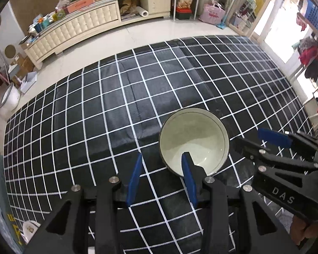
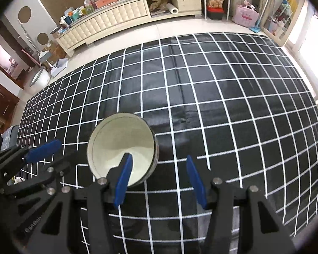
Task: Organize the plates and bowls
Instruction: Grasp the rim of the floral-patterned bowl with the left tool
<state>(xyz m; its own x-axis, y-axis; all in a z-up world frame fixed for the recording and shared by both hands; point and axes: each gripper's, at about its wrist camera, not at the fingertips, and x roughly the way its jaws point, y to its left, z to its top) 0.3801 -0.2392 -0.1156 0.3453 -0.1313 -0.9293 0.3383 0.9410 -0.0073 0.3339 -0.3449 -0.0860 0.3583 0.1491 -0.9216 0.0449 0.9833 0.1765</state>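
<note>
Sitting upright on the black checked tablecloth (image 1: pixel 116 97) is a pale bowl (image 1: pixel 194 140), right between both grippers. Left gripper (image 1: pixel 161 177) and right gripper (image 2: pixel 160 182) are both hovering with fingers spread wide, pinching nothing, each overlapping the bowl's rim on-screen.

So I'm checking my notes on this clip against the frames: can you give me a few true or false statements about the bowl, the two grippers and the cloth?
1. The bowl is empty. True.
2. The bowl stands on a plain white cloth. False: the cloth is black with a white grid.
3. The left gripper is open. True.
4. The right gripper is shut on the bowl's rim. False: its fingers are spread apart, with one in front of the bowl.
5. A stack of plates stands beside the bowl. False: no plates show on the cloth.
</note>
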